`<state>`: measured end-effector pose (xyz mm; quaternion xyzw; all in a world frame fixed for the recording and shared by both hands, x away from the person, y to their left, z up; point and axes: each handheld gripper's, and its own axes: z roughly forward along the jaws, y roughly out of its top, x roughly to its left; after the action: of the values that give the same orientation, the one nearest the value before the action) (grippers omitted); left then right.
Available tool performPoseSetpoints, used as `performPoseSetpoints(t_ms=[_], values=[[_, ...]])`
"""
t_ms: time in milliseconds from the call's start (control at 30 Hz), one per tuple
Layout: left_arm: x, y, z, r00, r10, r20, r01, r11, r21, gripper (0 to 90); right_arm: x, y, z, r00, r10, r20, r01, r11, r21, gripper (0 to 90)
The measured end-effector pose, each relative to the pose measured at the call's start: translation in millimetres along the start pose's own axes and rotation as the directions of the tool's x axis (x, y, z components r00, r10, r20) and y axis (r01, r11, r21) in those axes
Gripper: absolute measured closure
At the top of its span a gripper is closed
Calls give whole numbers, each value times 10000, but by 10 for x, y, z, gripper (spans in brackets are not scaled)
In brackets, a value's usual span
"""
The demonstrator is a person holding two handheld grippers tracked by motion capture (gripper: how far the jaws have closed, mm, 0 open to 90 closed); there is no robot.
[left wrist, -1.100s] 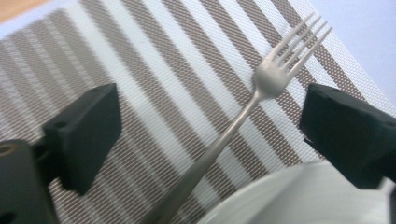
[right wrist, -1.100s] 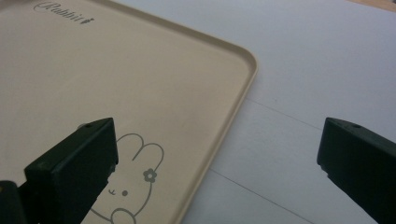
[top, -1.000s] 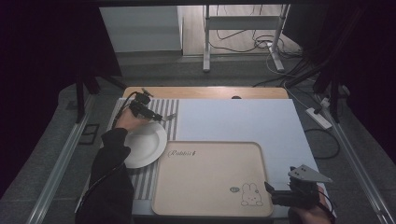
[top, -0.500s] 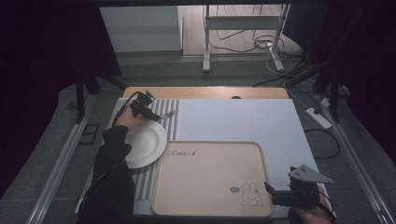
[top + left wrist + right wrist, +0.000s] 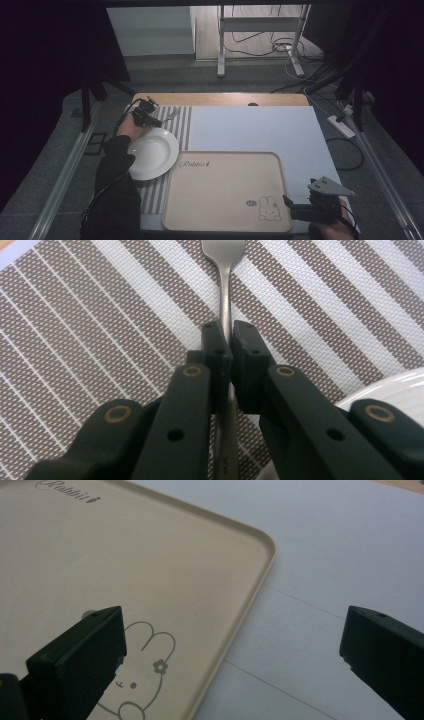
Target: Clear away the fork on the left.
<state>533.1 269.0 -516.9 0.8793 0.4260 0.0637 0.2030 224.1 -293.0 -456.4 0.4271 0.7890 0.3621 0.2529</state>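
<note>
Change since the earlier frames: left gripper [image 5: 228,337] has edged a little along the striped placemat [image 5: 90,330] toward the fork [image 5: 226,300], and its jaws, spread a second ago, have just been closing; they now pinch the fork's handle between the pads.

Fork: lies flat on the striped placemat at the far left of the worktop [image 5: 260,125], just beyond the white plate [image 5: 152,152]. Tines point away from the gripper; the handle runs back between the jaws toward the camera. Not yet lifted, as far as the left gripper view tells.

White plate: on the placemat, near edge of it just beside the gripper at lower right of the left gripper view. Empty.

Tray [image 5: 225,195]: beige, with a rabbit drawing, at the near middle of the worktop. Nothing on it.

Right gripper [image 5: 230,645]: held over the tray's near right corner, jaws spread wide, nothing between them. No change in position.

Reading: the grasp on the fork appears complete, so the pick-up step looks finished and a lift is likely next. The hold sits mid-handle, which should carry the fork fairly level.
</note>
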Motion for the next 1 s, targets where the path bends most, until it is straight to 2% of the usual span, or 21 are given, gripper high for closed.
performPoseSetpoints(t_ms=[133,167,400,533,700,833,1000], values=[[61,-19,-58,9997,-23,-241,26,10000,90,848,-2,0,-1,10000,35,4,-35,10000,4,0],[99,-28,-106,9991,-93,-425,97,9999,96,848,-2,0,-1,10000,24,1,-24,10000,-3,0],[176,-19,-307,9973,-145,-717,144,9999,-25,848,4,1,3,10000,-36,11,36,10000,19,0],[147,17,-484,9988,-191,-457,176,9993,-340,847,2,0,0,10000,-14,19,14,10000,2,0],[58,28,-548,9998,-133,-160,126,9990,-435,847,5,-1,-5,10000,-31,31,32,10000,-33,0],[-49,33,-579,10000,-56,71,59,9994,-332,847,8,-2,-9,10000,-56,23,57,10000,-66,0],[-162,17,-614,9991,-234,352,246,9992,-325,847,4,-2,-14,10000,-34,9,35,9999,-112,0]])
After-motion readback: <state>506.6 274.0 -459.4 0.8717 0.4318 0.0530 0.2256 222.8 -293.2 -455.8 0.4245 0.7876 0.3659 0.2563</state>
